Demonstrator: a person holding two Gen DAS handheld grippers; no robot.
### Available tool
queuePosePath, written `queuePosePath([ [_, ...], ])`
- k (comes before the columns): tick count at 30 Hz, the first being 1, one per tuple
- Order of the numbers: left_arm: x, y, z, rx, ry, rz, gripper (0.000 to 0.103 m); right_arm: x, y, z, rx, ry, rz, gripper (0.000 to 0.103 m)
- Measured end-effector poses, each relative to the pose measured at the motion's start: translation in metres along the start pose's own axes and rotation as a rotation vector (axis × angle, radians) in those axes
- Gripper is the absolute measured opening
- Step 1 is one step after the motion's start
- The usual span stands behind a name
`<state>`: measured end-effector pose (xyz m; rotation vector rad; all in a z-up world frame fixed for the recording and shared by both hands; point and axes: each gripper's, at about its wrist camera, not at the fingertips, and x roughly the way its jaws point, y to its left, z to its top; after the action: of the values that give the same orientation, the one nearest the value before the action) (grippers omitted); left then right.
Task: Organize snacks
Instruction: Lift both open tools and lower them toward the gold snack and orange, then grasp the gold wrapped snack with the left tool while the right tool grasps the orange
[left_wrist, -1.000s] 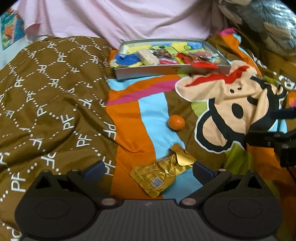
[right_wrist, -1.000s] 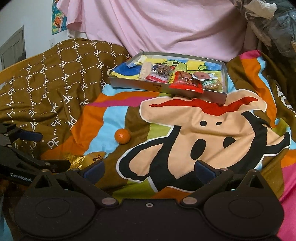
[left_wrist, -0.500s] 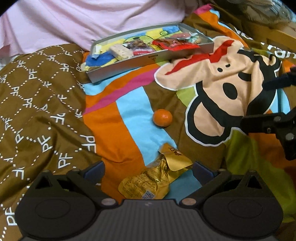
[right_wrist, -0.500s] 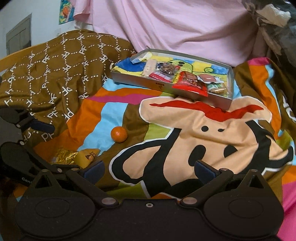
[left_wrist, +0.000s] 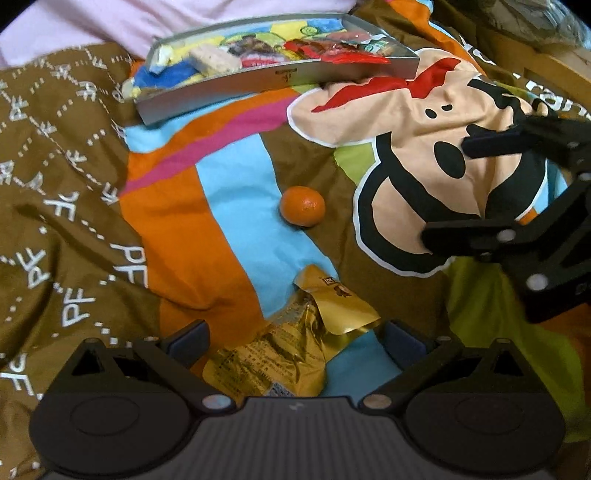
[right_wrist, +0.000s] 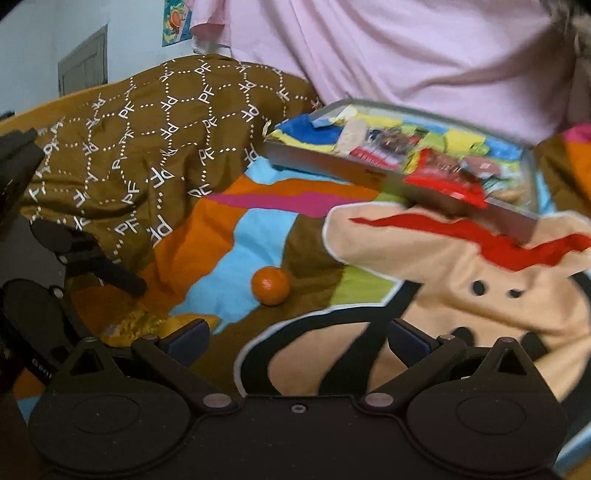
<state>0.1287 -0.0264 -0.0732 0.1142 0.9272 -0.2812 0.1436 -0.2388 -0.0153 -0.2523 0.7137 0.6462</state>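
In the left wrist view, the left tool (left_wrist: 295, 341) stands open, its two fingers straddling a crumpled gold snack packet (left_wrist: 291, 350) on the bed cover (left_wrist: 229, 206). The packet's near end is hidden behind the tool body; its long axis runs from lower left to upper right, folded flap pointing away. An orange (left_wrist: 302, 205) sits apart beyond it on a blue stripe. Farther back lies a grey tray (left_wrist: 280, 79) holding several wrapped snacks, blurred and hard to tell apart; a red wrapper (left_wrist: 354, 55) hangs over its front wall. The right tool shows only in part at the right edge.

In the right wrist view, the right tool (right_wrist: 297, 338) is open and holds nothing. The gold packet (right_wrist: 133, 326) is mostly hidden behind the left tool (right_wrist: 74, 280). The orange (right_wrist: 270, 285) lies between tool and tray (right_wrist: 332, 164), which is motion-blurred, its far corner cut off by pink cloth (right_wrist: 406, 55).
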Motion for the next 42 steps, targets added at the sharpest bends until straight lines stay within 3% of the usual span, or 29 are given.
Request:
queuePosePath([
  [5, 0.006, 0.014, 0.0, -0.015, 0.027, -0.087, 0.098, 0.023, -0.008, 0.008, 0.054, -0.019, 0.033, 0.099],
  [12, 0.004, 0.028, -0.002, -0.025, 0.04, -0.127, 0.078, 0.052, -0.006, 0.011, 0.058, 0.003, 0.071, 0.086],
  [16, 0.003, 0.026, -0.002, -0.038, 0.039, -0.091, 0.071, 0.063, 0.0, 0.011, 0.034, 0.015, 0.079, 0.079],
  [25, 0.004, 0.023, -0.007, -0.147, -0.013, 0.022, 0.068, 0.075, -0.002, 0.011, 0.027, 0.0, 0.074, 0.071],
  [32, 0.005, 0.027, -0.003, -0.175, -0.018, 0.046, 0.068, 0.083, -0.004, 0.013, 0.03, -0.018, 0.07, 0.063],
  [42, 0.004, 0.027, -0.002, -0.189, -0.04, 0.06, 0.063, 0.085, 0.006, 0.007, -0.032, -0.024, 0.063, 0.038],
])
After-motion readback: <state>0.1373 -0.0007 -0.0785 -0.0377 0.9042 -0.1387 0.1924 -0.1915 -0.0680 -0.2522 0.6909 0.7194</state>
